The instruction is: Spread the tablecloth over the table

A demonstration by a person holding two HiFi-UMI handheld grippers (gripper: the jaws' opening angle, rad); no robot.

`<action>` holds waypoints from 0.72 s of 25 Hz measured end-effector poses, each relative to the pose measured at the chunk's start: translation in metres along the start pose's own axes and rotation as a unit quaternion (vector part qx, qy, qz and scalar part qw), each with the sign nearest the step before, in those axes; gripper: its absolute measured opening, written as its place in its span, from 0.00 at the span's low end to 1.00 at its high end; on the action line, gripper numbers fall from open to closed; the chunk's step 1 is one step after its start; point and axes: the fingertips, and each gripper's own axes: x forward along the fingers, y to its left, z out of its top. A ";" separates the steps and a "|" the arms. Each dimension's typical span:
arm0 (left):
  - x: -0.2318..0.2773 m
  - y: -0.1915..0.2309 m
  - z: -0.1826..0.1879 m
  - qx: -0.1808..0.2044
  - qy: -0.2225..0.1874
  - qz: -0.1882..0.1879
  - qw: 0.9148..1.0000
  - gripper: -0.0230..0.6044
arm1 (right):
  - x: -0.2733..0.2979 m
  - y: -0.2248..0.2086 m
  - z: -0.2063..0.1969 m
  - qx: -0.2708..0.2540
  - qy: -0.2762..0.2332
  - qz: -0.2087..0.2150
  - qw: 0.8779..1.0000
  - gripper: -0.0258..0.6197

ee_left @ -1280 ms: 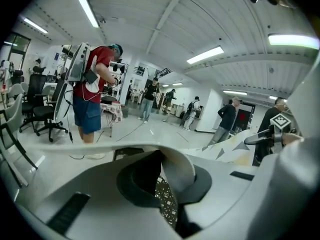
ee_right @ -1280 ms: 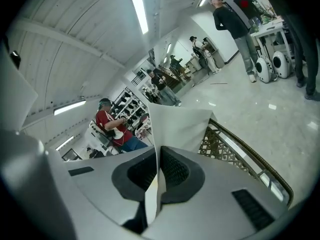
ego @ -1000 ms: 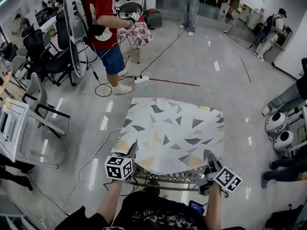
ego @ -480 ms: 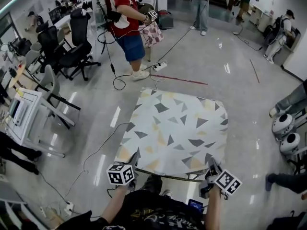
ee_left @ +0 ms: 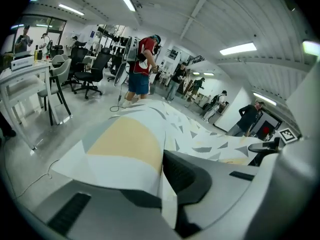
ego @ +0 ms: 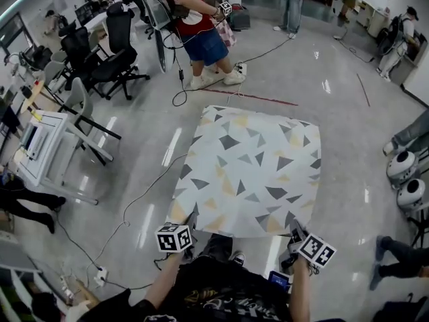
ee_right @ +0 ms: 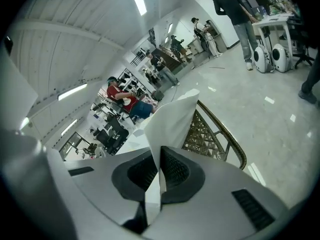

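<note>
Head view, tablecloth [ego: 251, 173]: lying spread ahead of both tools, running away from them, with its near edge ending between the two.
Head view, left gripper [ego: 192, 221]: pinching the near left corner, jaws closed fully onto the fabric.
Head view, right gripper [ego: 293, 236]: pinching the near right corner, likewise clamped down on the fabric.
Head view, count: showing one tablecloth and two grippers, with two corners being held.
Left gripper view, grip: showing the pads pressing a thin fold of the tablecloth [ee_left: 127, 144], with the rest fanning out ahead of the jaws.
Left gripper view, handling: probably behaving as light, soft and limp, sagging and creasing wherever unsupported; likely sliding easily over the top.
Right gripper view, grip: showing the jaws shut on a white flap of the tablecloth [ee_right: 172, 119], which is rising straight out of them.
Right gripper view, table [ee_right: 220, 134]: showing one woven rim just beyond the jaws to the right, peeking out from under the cloth.
Right gripper view, where to hold: judging the corners or hem best, one per tool, keeping the edge taut between them.
</note>
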 end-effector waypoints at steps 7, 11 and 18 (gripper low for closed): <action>-0.031 0.021 -0.085 0.076 0.040 0.035 0.996 0.07 | -0.061 -0.057 -0.068 -0.044 0.000 -0.060 0.997 0.07; -0.033 0.027 -0.092 0.041 0.046 0.024 0.998 0.08 | -0.074 -0.072 -0.066 -0.042 -0.025 -0.087 0.995 0.07; -0.030 0.065 -0.129 0.043 0.119 0.088 0.988 0.35 | -0.075 -0.103 -0.076 -0.064 -0.032 -0.144 0.987 0.38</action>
